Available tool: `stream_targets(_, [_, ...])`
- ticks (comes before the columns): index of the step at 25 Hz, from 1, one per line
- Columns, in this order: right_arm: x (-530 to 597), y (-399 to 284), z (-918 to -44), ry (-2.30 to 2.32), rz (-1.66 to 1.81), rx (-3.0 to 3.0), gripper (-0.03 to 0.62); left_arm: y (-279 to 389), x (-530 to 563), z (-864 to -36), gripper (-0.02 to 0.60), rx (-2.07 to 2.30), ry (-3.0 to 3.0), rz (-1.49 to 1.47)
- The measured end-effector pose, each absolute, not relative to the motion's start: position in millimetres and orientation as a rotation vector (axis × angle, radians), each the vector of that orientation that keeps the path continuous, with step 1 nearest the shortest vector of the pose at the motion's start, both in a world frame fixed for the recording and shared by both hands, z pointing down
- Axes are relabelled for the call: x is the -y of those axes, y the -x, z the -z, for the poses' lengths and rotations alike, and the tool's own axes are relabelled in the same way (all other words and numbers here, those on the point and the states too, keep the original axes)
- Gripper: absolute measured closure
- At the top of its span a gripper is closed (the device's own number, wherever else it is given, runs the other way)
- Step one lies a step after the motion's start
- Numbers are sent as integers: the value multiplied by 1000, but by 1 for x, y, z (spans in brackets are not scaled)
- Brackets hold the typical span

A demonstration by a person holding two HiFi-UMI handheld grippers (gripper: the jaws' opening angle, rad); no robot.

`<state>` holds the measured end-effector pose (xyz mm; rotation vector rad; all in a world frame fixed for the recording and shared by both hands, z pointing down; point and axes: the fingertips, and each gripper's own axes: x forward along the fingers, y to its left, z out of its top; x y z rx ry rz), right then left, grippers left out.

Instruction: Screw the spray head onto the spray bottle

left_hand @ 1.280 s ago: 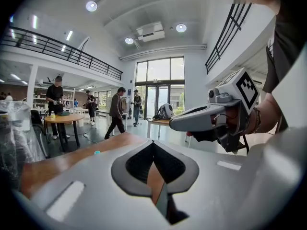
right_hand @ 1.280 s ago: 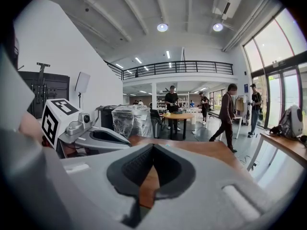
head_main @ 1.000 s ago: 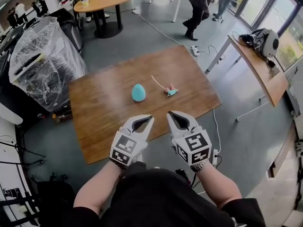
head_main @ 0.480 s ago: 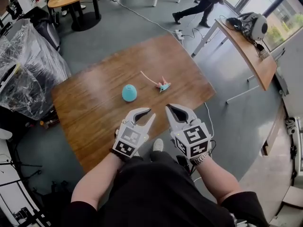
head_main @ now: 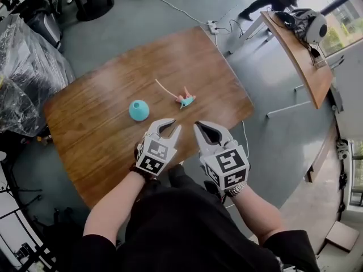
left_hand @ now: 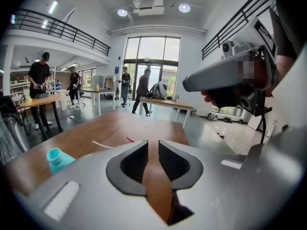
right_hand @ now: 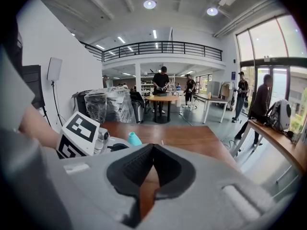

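A small teal spray bottle (head_main: 138, 110) stands on the wooden table (head_main: 96, 146). To its right the spray head (head_main: 184, 100) lies on its side, pink and teal, with a thin pale tube. Both grippers hover over the table's near edge, short of both objects and touching neither. My left gripper (head_main: 172, 127) has its jaws a narrow slit apart with nothing between them. My right gripper (head_main: 199, 127) is shut and empty. The left gripper view shows the bottle (left_hand: 58, 159) at lower left and the tube (left_hand: 103, 144) ahead. In the right gripper view the bottle (right_hand: 134, 139) shows beside the left gripper's marker cube (right_hand: 79, 133).
A plastic-wrapped bulk (head_main: 22, 89) stands left of the table. A narrow wooden desk (head_main: 298, 52) with a white headset device (head_main: 311, 22) stands at right. A power strip (head_main: 212, 26) and cables lie on the floor behind. People walk in the background.
Both grippers have moved forward from my body to over the table's near edge. The left jaws have parted slightly. The bottle and spray head have not moved on the table.
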<state>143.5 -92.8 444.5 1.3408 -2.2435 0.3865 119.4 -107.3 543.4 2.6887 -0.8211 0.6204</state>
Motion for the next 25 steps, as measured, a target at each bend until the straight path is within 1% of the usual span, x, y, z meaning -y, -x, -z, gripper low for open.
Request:
stream_targets(7, [116,-171,-461,-1239,-429,2254,602,-150,139,-597,495,873,-2638,-808])
stream_targets(16, [139,-190,-478,-1120,-458,2282,602,-167,167,-659,497,910,-2524,-1029])
stream_targets(25, [149,-198,-486,-1056,-470,2308,602,-170,179,-676,509,951,-2466,-1088])
